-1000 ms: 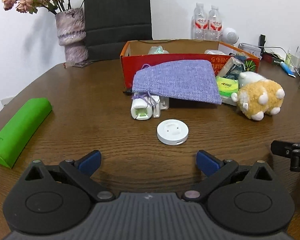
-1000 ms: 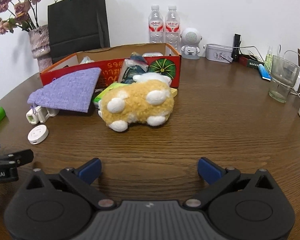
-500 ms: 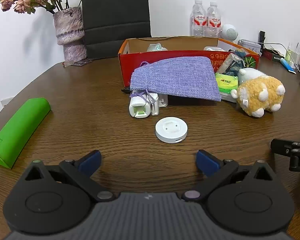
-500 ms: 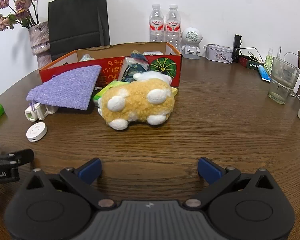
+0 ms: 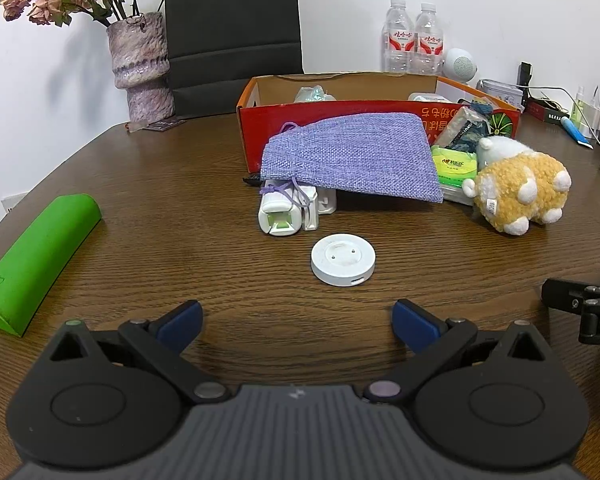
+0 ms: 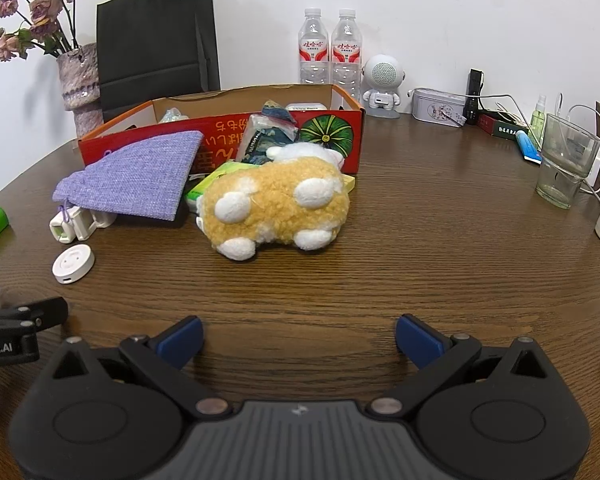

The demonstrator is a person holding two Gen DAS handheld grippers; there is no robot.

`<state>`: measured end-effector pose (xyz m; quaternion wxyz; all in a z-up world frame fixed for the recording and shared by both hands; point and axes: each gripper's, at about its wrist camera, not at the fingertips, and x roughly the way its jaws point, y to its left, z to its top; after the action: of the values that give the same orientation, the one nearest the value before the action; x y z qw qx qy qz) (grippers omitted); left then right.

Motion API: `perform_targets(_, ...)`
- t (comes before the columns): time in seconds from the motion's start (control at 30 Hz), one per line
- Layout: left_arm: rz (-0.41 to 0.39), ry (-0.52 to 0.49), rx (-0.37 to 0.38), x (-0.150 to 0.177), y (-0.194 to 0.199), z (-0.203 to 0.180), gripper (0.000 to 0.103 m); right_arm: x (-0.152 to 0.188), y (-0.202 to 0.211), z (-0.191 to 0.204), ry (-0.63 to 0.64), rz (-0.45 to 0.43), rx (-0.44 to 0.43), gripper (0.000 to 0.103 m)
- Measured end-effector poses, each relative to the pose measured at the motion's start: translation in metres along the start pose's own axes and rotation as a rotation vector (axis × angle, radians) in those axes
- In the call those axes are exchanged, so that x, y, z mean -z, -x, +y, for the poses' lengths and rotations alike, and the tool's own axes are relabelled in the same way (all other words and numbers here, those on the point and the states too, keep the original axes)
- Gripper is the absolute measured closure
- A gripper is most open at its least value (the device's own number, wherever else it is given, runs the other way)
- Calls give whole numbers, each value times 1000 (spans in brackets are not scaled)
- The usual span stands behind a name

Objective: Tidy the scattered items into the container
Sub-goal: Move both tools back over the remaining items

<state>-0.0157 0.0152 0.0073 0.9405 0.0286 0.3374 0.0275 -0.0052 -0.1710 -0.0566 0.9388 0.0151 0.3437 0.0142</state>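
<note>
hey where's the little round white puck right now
The round white plastic puck lies flat on the wooden table, centre of the left wrist view, just in front of the white clip-like gadget.

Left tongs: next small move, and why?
Probably ease the left tongs forward to straddle the round white plastic puck: they are open and empty, and the puck lies flat straight ahead, outside the red cardboard box.

Bright, even indoor light — soft shadows (vase (image 5: 140, 60) on wall), sharp focus, fisheye-curved edges, dark corners.
</note>
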Motion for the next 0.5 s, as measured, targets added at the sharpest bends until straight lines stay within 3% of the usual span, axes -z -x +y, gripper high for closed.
perform_targets(0.5,3,7,2,0,-1,1,0,0,0,1,5,3,7,0)
